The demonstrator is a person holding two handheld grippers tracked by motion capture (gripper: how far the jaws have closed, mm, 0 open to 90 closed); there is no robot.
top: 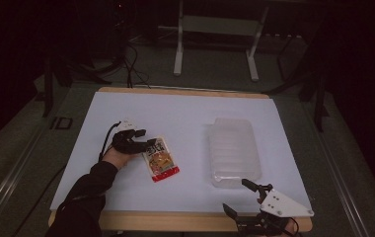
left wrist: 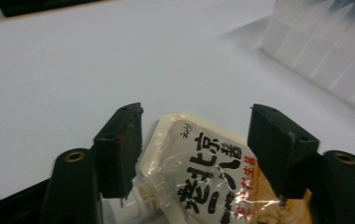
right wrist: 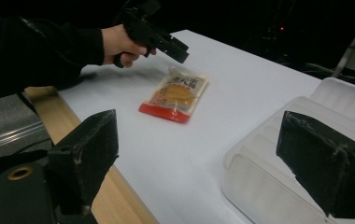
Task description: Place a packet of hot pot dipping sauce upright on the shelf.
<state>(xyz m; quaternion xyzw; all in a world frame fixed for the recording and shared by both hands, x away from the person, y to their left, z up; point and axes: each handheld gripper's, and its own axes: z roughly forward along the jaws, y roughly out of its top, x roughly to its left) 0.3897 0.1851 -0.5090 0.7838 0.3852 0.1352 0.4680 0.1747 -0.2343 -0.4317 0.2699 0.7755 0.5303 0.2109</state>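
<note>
On the table (top: 185, 111), the pouch (top: 160, 159) lies left of the tray (top: 233, 148), well apart

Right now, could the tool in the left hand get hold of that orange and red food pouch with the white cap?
Probably yes. The left tool is open, its jaws either side of the top of the orange and red food pouch, which lies flat on the white table with nothing in between.
</note>
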